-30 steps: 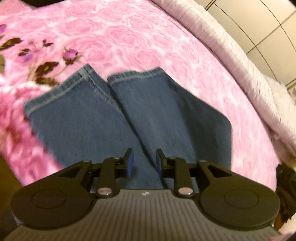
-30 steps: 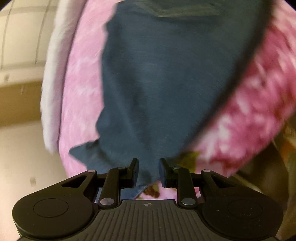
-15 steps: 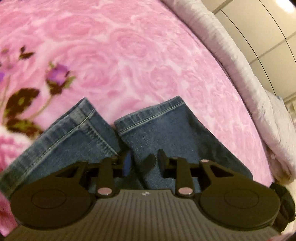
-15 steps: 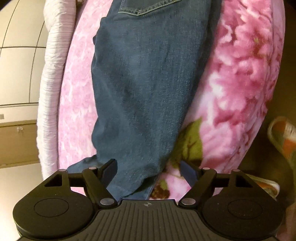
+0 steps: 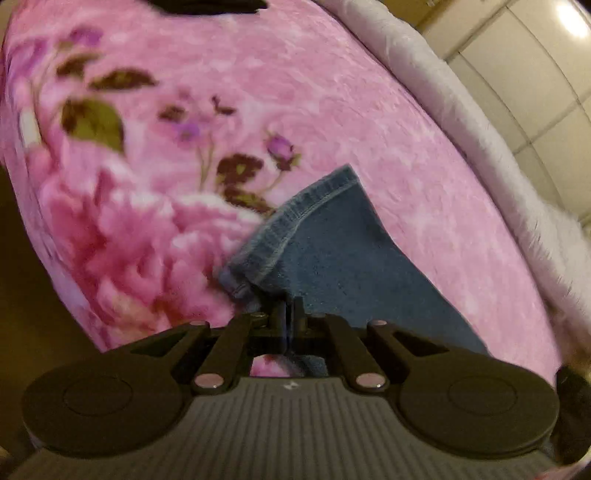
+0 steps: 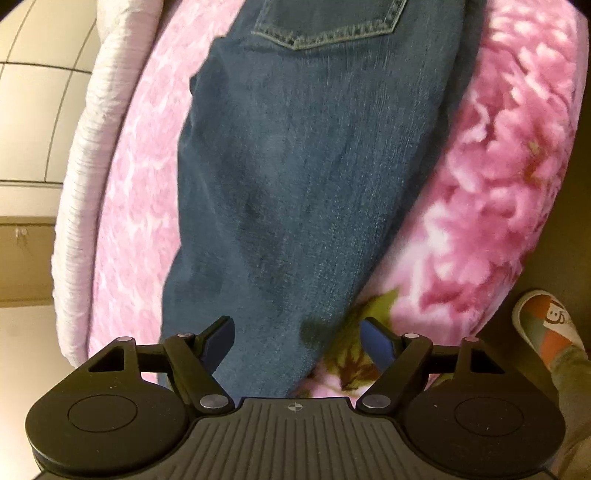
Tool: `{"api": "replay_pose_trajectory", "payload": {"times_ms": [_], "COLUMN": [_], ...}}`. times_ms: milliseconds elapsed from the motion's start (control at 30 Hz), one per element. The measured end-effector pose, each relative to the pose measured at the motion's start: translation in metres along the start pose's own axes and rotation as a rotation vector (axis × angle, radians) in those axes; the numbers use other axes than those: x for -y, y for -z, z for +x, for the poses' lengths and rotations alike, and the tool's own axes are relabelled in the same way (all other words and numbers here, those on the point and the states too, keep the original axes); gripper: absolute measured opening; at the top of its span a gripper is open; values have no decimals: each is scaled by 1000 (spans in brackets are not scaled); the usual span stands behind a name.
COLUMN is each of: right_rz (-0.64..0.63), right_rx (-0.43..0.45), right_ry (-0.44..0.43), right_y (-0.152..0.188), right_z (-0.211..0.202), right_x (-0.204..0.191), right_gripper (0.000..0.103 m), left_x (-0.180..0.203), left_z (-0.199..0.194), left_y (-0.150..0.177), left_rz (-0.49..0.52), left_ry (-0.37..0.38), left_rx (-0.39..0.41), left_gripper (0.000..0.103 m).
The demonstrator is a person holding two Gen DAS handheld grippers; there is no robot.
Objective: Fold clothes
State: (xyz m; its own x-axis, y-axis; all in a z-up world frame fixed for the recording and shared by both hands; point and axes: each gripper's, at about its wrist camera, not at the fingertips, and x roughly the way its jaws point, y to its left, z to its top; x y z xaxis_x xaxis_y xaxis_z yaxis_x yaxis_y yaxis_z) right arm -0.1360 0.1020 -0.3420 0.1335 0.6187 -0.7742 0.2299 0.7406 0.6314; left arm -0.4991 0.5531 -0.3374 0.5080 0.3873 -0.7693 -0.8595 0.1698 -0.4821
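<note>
Left wrist view
Tool: left gripper, jaws pinched together on denim near the leg hem.
Garment: blue denim jeans, stitched hem bunched and raised just ahead of the fingertips.
Landmark: pink floral plush blanket; leg lies on it, running back and right from the hem.

Right wrist view
Tool: right gripper, jaws spread wide, gripping nothing.
Garment: long axis straight ahead, back pocket at the far end; near edge between the blue pads.
Texture: stiff twill on soft pile.
Judgement: left nearer, likely carries hem toward pocket.
</note>
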Motion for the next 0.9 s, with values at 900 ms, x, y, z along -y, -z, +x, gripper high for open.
{"api": "replay_pose_trajectory", "payload": {"times_ms": [900], "right_rz": [-507], "right_rx": [37], "right_ry": [352], "right_y": [16], "right_z": [-2], "right_x": [-37], "right_gripper": [78], "left_x": [107], "left_z": [-26], "left_y": [24], "left_rz": [665], "left_ry": [-152], "left_rx": [-128], "left_gripper": [13]}}
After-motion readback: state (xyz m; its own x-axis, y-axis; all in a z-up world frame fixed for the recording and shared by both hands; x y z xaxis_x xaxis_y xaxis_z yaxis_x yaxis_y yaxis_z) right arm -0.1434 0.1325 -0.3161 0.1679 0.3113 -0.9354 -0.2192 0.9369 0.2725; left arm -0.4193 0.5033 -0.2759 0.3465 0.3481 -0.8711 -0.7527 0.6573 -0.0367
